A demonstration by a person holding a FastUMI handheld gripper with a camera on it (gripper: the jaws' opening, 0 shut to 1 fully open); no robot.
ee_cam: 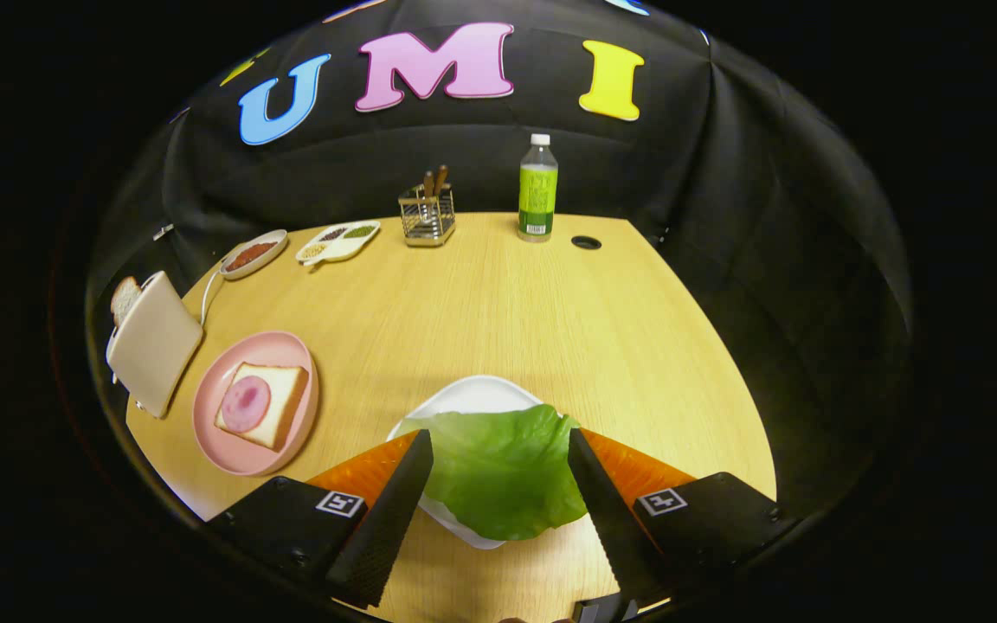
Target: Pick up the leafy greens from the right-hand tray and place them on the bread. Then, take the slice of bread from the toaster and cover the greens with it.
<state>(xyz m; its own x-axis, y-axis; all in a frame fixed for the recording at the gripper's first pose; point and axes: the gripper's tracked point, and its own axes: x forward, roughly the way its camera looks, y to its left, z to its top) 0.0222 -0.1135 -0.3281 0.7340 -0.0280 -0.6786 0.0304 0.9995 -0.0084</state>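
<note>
A green lettuce leaf [503, 472] lies on a white tray [472, 394] on the wooden table. My gripper [498, 437] is open, and the leaf sits between its two fingers, one fingertip at each side edge of the leaf. To the left of the fingers, a pink plate [291, 346] carries a slice of bread [278, 415] topped with a round of ham [245, 404]. Further left stands a cream toaster [152, 342] with a slice of bread [125, 298] sticking out of its top.
At the table's far edge stand a green-labelled bottle [537, 189] and a wire utensil holder [427, 216]. A divided dish [338, 241] and a bowl of red sauce [252, 253] sit back left. A cable hole [586, 242] lies near the bottle.
</note>
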